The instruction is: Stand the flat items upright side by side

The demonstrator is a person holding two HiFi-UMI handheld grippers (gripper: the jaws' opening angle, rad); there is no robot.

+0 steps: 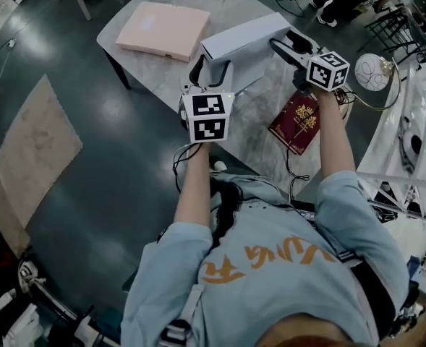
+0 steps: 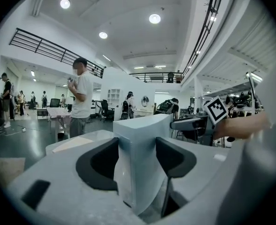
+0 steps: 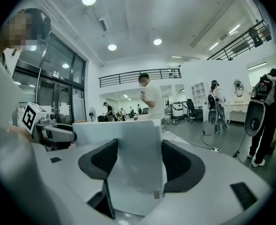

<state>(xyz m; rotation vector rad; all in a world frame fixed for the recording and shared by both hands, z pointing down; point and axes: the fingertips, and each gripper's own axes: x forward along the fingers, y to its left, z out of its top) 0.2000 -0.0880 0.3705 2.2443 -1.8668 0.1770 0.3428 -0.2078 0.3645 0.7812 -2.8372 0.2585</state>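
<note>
A pale blue flat box (image 1: 243,37) stands on its long edge over the marble table (image 1: 162,74), held at both ends. My left gripper (image 1: 211,69) is shut on its near-left end, and the box (image 2: 138,153) fills the gap between the dark pads (image 2: 101,164) in the left gripper view. My right gripper (image 1: 291,48) is shut on the far-right end; its view shows the box (image 3: 128,149) pressed between its pads (image 3: 181,165). A pink flat box (image 1: 162,29) lies flat at the table's far left. A dark red book (image 1: 296,123) lies flat near the right edge.
Cables (image 1: 359,98) and a round white patterned object (image 1: 374,71) sit off the table's right side. White racks (image 1: 415,143) stand at the right. A beige mat (image 1: 35,147) lies on the dark floor at left. A person (image 2: 81,102) stands beyond the table.
</note>
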